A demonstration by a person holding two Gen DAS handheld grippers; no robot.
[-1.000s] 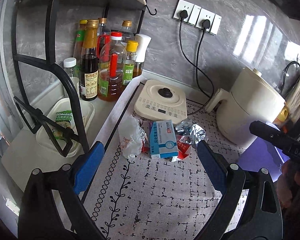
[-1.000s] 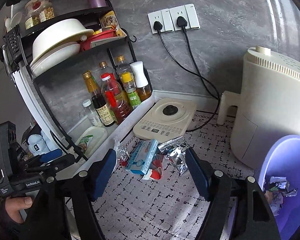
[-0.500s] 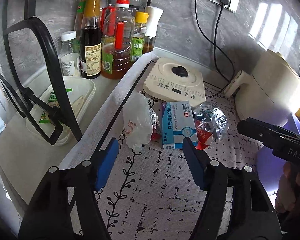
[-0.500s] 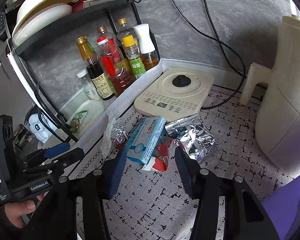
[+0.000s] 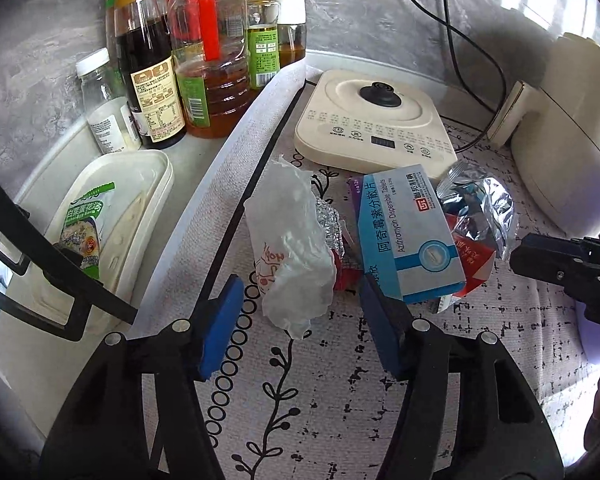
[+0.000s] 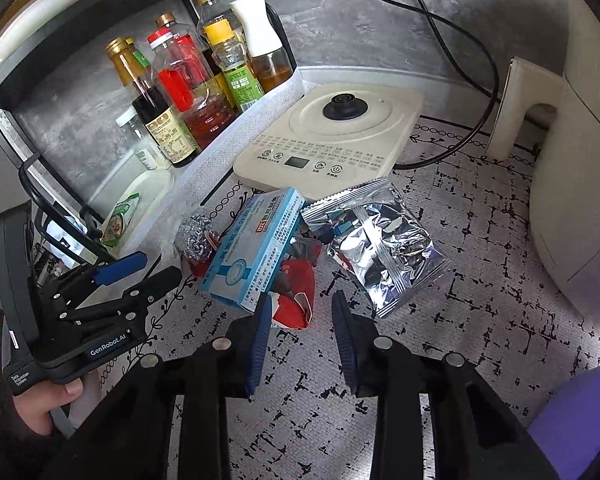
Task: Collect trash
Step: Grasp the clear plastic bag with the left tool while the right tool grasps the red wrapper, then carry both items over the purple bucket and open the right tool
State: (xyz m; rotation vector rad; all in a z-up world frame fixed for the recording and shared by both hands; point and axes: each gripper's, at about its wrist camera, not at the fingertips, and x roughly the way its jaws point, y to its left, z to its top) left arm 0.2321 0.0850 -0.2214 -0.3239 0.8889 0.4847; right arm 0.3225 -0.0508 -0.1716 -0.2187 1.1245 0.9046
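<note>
1. Both tongs have dropped closer to the trash pile on the counter.
2. Left tongs: closing, white crumpled bag between the pads, not pinched.
3. Blue box mid-pile.
4. Right tongs: closing around red wrapper, no contact seen.

Before me on the patterned mat lies a small heap of trash. A crumpled white plastic bag with red print lies at its left edge, a ball of crinkled foil tucked against it. The blue-and-white medicine box lies tilted across the middle, propped on a torn red wrapper. To its right lies an opened silver foil packet, flattened and creased, just touching the heap.
</note>
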